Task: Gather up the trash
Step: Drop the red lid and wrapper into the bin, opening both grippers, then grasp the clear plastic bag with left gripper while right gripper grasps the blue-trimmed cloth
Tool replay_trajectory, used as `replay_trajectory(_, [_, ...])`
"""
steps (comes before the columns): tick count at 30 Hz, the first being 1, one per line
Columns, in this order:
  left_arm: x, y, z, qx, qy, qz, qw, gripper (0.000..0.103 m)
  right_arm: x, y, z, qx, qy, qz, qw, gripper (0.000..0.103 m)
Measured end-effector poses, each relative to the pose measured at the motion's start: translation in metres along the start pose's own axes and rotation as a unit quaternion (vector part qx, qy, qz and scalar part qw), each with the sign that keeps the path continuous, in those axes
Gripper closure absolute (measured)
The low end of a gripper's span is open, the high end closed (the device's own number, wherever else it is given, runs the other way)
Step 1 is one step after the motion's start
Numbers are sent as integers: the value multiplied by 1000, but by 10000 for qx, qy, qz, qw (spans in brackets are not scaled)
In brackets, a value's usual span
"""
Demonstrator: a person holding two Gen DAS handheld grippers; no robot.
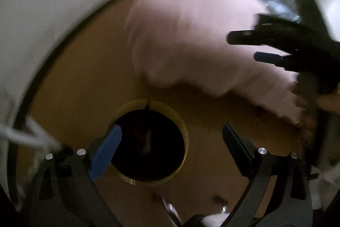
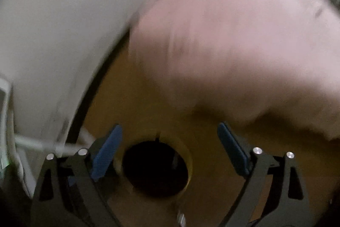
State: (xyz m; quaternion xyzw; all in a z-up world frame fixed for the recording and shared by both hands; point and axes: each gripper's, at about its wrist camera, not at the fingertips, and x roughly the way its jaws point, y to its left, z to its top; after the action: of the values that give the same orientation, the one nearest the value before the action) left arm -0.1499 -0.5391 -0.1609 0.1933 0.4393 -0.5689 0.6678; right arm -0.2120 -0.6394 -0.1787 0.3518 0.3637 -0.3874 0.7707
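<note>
Both tongs hang wide apart over the brown counter (image 1: 85,86), with nothing gripped. The left tongs (image 1: 172,142) straddle a round dark hole (image 1: 148,146) with a yellowish rim. The right tongs (image 2: 170,142) hover over the same hole (image 2: 156,167). A big pale pink crumpled mass (image 1: 191,35), blurred, lies on the counter's far side, just beyond the hole; what it is I cannot tell.
</note>
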Motion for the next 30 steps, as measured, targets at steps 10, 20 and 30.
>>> replay_trajectory(10, [-298, 56, -28, -634, -2692, 2483, 9284, 7, -154, 176, -37, -2025, -1954, 1280, 9510, 6])
replay_trajectory(20, [-478, 247, -250, -3709, -2060, 5026, 7533, 7, -151, 431, -170, -4135, -649, 3080, 8544, 6])
replay_trajectory(30, [-525, 350, -332, -4528, -1698, 4658, 7410, 7, -160, 573, -258, -4797, 48, 3519, 8038, 6])
